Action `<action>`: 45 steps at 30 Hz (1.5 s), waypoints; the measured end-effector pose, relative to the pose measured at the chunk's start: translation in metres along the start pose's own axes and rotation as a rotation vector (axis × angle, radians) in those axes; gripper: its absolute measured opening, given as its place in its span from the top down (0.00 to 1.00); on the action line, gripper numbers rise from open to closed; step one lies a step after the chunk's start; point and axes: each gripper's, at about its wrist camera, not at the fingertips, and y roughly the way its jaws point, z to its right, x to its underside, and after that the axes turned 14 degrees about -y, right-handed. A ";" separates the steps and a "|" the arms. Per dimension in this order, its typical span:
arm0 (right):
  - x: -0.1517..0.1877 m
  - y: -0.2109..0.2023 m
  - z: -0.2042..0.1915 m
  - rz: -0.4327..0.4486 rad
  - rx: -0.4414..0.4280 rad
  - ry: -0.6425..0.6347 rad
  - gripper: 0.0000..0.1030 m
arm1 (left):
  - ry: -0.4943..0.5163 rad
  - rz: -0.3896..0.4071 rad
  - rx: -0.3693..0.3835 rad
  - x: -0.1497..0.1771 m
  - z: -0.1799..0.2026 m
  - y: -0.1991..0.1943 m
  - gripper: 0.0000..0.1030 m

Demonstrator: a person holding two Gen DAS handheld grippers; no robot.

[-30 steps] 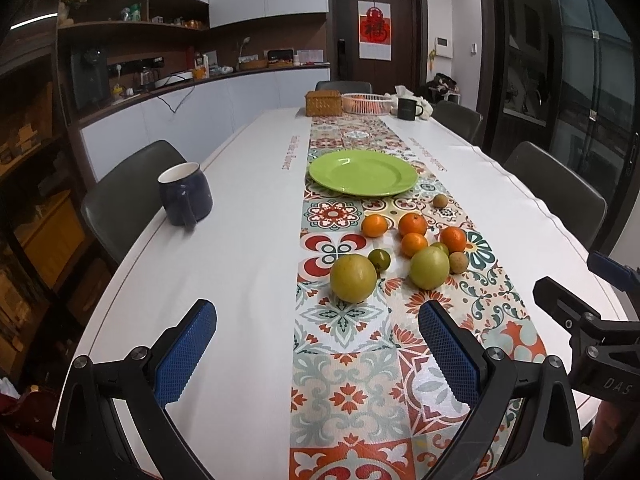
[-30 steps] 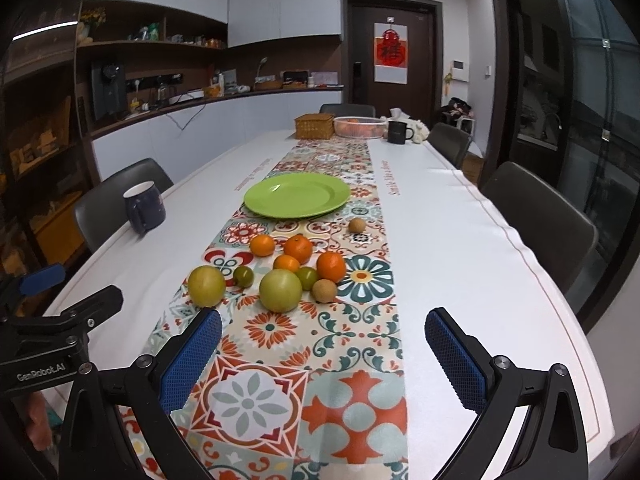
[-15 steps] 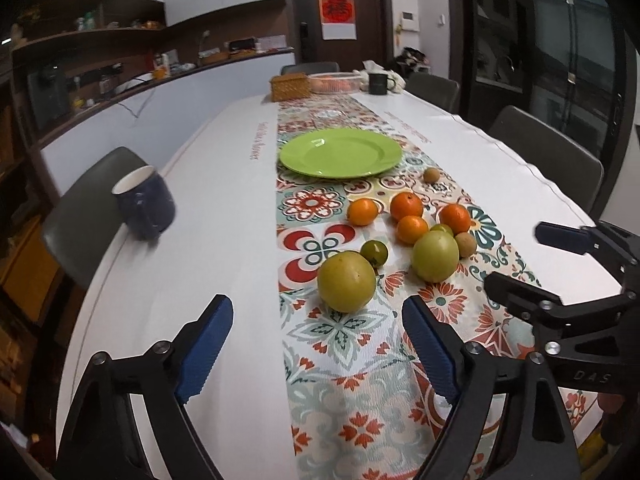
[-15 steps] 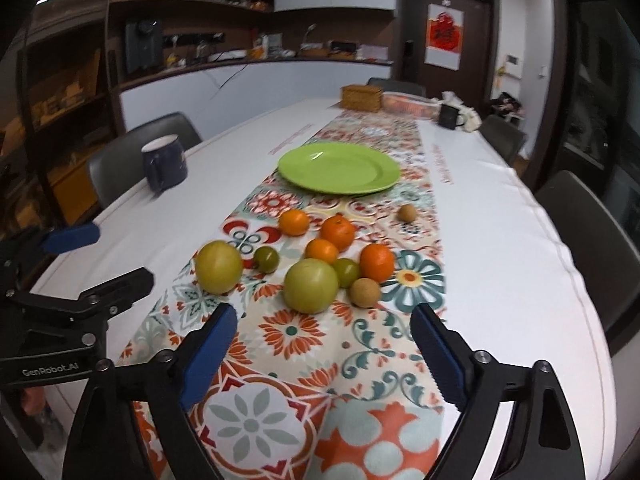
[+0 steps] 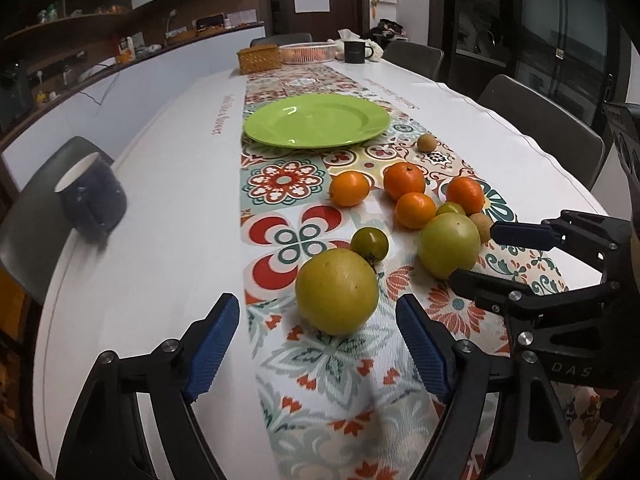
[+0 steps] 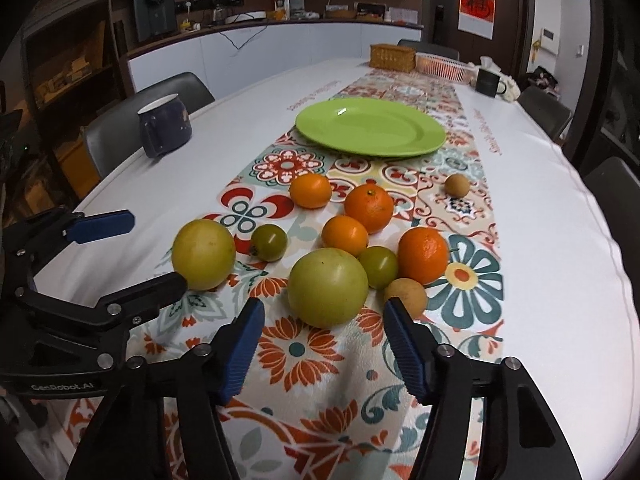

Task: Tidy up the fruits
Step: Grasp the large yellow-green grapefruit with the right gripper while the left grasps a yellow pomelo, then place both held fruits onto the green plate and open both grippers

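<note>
On the patterned runner: loose fruit short of an empty green plate (image 5: 317, 120). Left gripper (image 5: 318, 344) open before a yellow-green fruit (image 5: 337, 290); right gripper (image 6: 324, 344) open before another (image 6: 327, 287). Risk: round fruit may roll if nudged off-centre.

Dim indoor light from overhead; small glare spots on the plate (image 5: 318, 121) toward 12 o'clock. Soft shadows pool under the fruit. Strong fisheye bend with black corners. In the left view the mug (image 5: 91, 195) at 9 o'clock is motion-blurred; the centre stays sharp
</note>
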 end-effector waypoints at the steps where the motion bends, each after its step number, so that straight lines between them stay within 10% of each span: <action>1: 0.000 0.003 0.001 -0.005 -0.005 -0.001 0.41 | 0.002 -0.007 0.003 -0.001 0.000 0.003 0.23; 18: -0.005 0.027 0.008 -0.029 -0.050 -0.003 0.50 | -0.004 -0.088 0.046 -0.009 0.002 0.036 0.51; 45: -0.003 -0.019 -0.001 0.076 -0.045 -0.002 0.52 | -0.067 -0.019 0.013 -0.007 0.002 -0.013 0.52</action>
